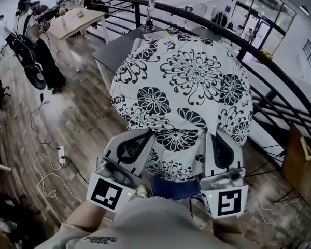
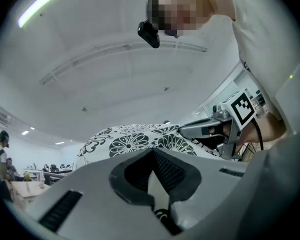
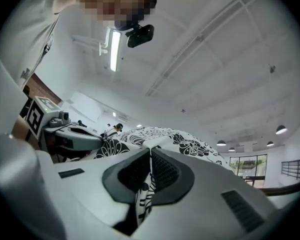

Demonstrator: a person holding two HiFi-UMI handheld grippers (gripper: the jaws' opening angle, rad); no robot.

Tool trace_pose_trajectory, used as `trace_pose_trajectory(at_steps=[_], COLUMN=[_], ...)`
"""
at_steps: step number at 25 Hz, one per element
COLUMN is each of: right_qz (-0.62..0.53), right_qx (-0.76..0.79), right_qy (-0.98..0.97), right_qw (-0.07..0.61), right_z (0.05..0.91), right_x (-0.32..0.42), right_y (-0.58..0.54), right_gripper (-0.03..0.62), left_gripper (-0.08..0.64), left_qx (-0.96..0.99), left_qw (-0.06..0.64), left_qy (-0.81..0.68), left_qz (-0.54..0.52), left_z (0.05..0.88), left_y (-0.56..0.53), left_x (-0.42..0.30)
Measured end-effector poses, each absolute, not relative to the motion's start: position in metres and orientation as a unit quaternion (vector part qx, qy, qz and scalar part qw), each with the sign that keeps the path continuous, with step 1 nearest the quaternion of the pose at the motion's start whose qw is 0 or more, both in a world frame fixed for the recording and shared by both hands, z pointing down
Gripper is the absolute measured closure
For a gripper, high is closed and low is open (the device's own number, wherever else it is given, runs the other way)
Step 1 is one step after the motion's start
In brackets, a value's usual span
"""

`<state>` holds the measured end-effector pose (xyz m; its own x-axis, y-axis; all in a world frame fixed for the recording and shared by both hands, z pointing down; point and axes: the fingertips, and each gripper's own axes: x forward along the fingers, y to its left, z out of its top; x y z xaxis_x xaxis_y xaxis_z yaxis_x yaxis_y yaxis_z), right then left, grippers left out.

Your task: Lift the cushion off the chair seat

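A round white cushion point(image 1: 184, 87) with black flower print hangs in the air in front of me, held by its near edge. My left gripper point(image 1: 145, 139) is shut on the cushion's lower left edge, and my right gripper point(image 1: 216, 139) is shut on its lower right edge. In the left gripper view the fabric point(image 2: 135, 141) rises beyond the closed jaws, with the right gripper point(image 2: 225, 129) off to the side. The right gripper view shows the cloth point(image 3: 162, 136) pinched between the pads. A dark blue chair seat point(image 1: 173, 187) shows below the cushion's edge.
A black curved railing point(image 1: 238, 45) runs behind the cushion. A grey table point(image 1: 116, 48) stands beyond it, a wooden table point(image 1: 75, 19) farther back left. A person point(image 1: 36, 45) stands at the far left. White cables point(image 1: 49, 167) lie on the wooden floor.
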<state>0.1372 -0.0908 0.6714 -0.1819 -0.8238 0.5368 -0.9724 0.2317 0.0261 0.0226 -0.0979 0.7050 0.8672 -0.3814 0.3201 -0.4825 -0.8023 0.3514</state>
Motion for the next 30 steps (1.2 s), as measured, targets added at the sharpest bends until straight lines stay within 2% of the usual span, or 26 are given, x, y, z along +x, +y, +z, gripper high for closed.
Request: trace_pose_trajectory(at_steps=[3, 7, 30], right_qz=[0.139, 0.169, 0.193], right_qx=[0.605, 0.59, 0.58], right_qy=[-0.752, -0.753, -0.755], right_qw=[0.222, 0.236, 0.237], right_z=[0.674, 0.66, 0.654], right_x=[0.139, 0.135, 0.136], right_y=[-0.09, -0.094, -0.101], right_gripper=[0.589, 0.589, 0.589], left_gripper=[0.555, 0.555, 0.555], left_qx=[0.947, 0.932, 0.93], left_qw=[0.2, 0.252, 0.258], left_qy=[-0.236, -0.244, -0.243], left_qz=[0.089, 0.086, 0.1], left_z=[0.707, 0.694, 0.684], left_y=[-0.101, -0.109, -0.117], left_x=[0.025, 0.022, 0.024])
